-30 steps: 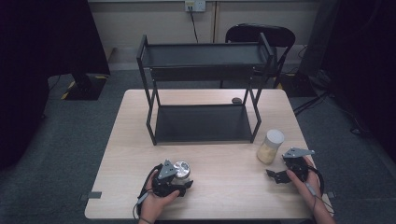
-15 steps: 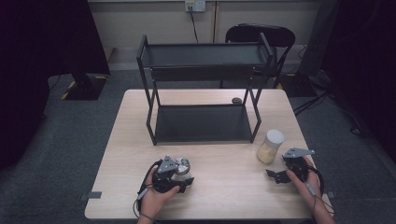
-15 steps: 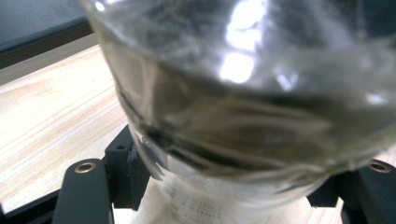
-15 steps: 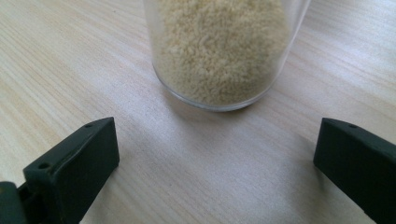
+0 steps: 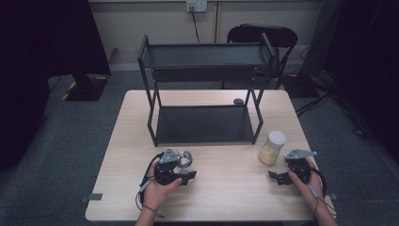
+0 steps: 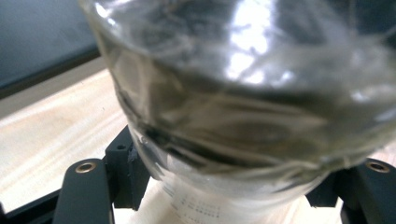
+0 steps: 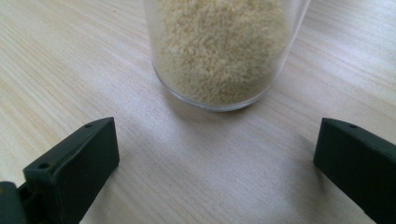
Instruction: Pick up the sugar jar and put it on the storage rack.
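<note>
- The bench [image 5: 127,141] is a pale wood top standing on grey carpet, with a person's forearms coming in over its near edge.
- A black two-tier metal shelf rack [image 5: 204,89] stands on the far half of the bench; both of its tiers are bare.
- A dark chair [image 5: 263,35] sits behind the rack, against the wall.
- The left tongs [image 5: 181,170] rest near the front edge, left of centre, clenched around a clear glass jar [image 6: 243,93]. In the left gripper view the jar sits between the two black jaws with dark strand-like contents showing through blurred glass.
- The right tongs [image 5: 277,178] lie near the bench's right front corner, released, jaws set wide apart and holding nothing.
- A clear jar of pale grains [image 5: 272,148] with a white lid stands upright just beyond the right tongs, beside the rack's right front leg. In the right gripper view its base stands ahead of the jaws, touching neither.
- A small dark object [image 5: 238,101] lies on the bench behind the rack; what it is cannot be told.
</note>
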Action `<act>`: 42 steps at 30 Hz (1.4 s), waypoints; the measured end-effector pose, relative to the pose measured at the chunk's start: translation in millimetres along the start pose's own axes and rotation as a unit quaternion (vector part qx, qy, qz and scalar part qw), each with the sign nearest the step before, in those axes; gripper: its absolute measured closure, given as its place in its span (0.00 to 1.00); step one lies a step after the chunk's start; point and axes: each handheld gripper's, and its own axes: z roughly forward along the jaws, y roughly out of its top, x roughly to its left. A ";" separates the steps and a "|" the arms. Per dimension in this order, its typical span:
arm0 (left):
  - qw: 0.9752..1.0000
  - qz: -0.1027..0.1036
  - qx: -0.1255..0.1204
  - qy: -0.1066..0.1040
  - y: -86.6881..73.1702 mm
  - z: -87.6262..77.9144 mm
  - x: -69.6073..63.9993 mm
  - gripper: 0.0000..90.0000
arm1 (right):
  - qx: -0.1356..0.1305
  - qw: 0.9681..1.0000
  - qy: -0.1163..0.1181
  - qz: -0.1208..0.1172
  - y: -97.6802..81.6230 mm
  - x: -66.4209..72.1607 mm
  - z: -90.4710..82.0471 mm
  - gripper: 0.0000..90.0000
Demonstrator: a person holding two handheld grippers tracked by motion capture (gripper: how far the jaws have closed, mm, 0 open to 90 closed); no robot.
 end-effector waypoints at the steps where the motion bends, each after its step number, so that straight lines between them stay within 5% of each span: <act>1: 1.000 0.001 0.002 0.001 2.4 0.4 0.6 0.34 | 0.000 1.000 0.000 0.000 0.0 0.0 0.0 0.00; 42: 1.000 0.000 -0.005 -0.001 86.7 10.6 22.2 0.35 | 0.000 1.000 0.000 0.000 -0.1 0.1 0.0 0.00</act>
